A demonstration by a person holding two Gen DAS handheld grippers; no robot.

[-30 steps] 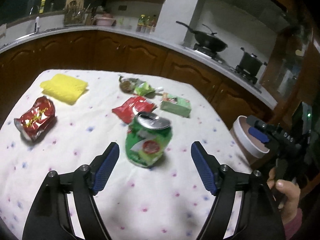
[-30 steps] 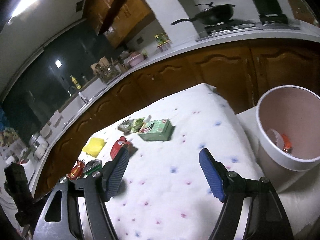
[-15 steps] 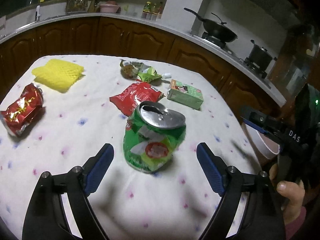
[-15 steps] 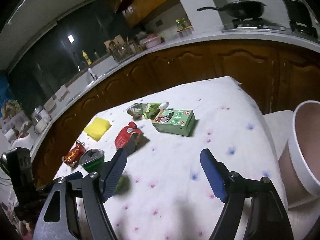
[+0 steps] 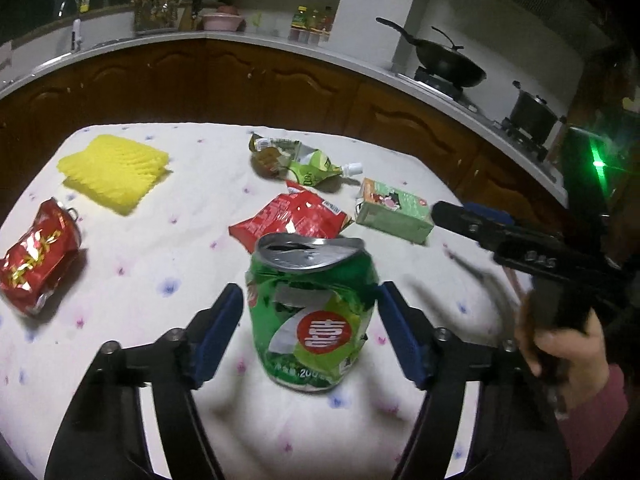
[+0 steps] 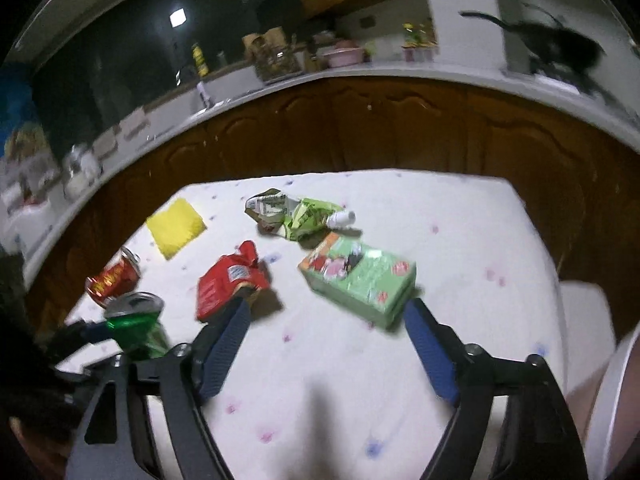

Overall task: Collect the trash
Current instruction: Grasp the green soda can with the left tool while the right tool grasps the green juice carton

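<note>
While the crushed green can [image 5: 314, 312] stands upright on the tablecloth [image 5: 168, 256] between the blue pads of the left gripper [image 5: 312, 328], spread and not yet touching, squeeze mid-body (the dented wall may buckle). The right gripper [image 6: 328, 344] hangs released near the green carton [image 6: 360, 280].

Dented green can [image 5: 314, 312], upright on tablecloth [image 5: 160, 264]

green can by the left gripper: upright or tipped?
Upright but crushed: the green can stands on its base on the tablecloth, its dented lid facing up.
</note>
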